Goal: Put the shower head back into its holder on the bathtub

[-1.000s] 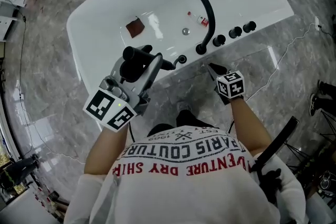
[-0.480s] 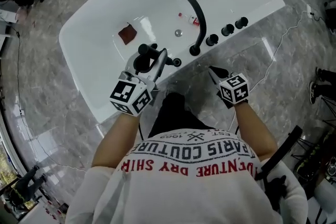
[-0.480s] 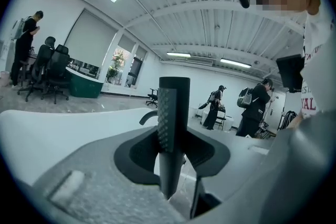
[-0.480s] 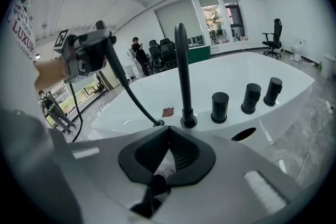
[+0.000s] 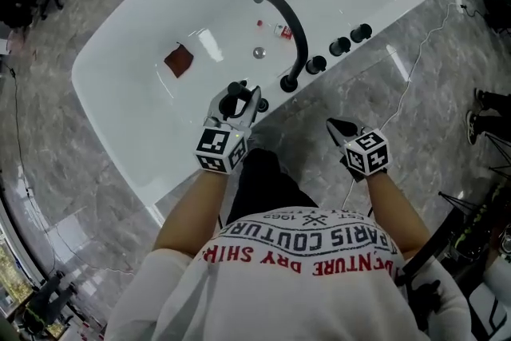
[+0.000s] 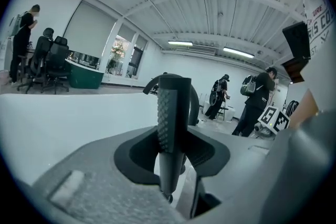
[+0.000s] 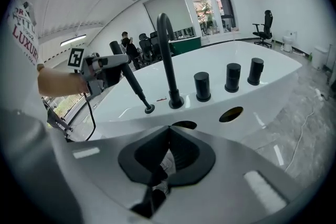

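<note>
My left gripper point(image 5: 242, 98) is shut on the black shower head point(image 5: 234, 95) and hangs over the near rim of the white bathtub point(image 5: 128, 124). In the left gripper view the ribbed handle point(image 6: 170, 113) stands upright between the jaws of that gripper point(image 6: 176, 131). In the right gripper view the shower head point(image 7: 130, 83) slants down from the left gripper point(image 7: 102, 72), and its lower end meets the round black holder point(image 7: 149, 108). My right gripper point(image 5: 335, 124) is shut on nothing, over the floor to the right of the tub; its jaws point(image 7: 168, 129) meet.
A curved black faucet point(image 5: 289, 28) and three black knobs point(image 5: 340, 46) stand on the tub deck right of the holder point(image 5: 262, 105). A brown cloth point(image 5: 179, 60), a small bottle point(image 5: 281, 30) and the drain point(image 5: 259, 53) lie inside the tub. A cable point(image 5: 407, 92) crosses the marble floor.
My left gripper has come down and forward with the shower head, to the tub rim by the holder. My right gripper has drifted a little to the right, away from the tub.
</note>
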Tool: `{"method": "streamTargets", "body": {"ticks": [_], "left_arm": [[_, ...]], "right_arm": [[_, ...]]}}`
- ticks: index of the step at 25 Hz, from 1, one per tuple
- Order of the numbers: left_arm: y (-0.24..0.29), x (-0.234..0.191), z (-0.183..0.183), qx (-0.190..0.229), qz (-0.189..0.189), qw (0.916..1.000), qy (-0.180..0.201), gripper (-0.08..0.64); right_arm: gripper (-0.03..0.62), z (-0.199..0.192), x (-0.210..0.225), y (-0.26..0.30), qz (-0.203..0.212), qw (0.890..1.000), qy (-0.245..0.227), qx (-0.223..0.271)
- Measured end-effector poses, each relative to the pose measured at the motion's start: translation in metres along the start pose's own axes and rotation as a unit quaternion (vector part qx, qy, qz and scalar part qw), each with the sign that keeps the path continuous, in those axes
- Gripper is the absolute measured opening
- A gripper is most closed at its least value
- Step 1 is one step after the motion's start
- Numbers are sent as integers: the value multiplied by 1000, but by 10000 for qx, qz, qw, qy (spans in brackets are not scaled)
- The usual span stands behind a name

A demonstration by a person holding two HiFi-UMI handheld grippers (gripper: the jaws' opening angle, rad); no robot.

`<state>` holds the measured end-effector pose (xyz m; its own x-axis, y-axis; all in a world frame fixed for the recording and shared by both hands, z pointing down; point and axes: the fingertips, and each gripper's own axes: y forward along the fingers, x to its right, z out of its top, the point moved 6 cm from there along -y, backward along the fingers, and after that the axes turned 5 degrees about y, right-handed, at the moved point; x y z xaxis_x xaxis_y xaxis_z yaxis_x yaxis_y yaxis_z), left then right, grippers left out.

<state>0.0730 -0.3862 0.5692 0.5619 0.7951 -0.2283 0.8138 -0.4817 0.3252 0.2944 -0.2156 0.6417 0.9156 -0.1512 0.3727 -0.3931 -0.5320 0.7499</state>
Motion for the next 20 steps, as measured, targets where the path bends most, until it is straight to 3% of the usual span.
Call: {"method": "streamTargets", "body": {"ticks": [8,20], "left_arm": [[7,4,-41,-95,86,9993,356,133],[9,24,-44,47,-89,9930,1176,135]], "right_arm": [[-2,-13,-7,4,192,9997,145,36],[-2,10,-37,-12,528,9974,-87,478]]}}
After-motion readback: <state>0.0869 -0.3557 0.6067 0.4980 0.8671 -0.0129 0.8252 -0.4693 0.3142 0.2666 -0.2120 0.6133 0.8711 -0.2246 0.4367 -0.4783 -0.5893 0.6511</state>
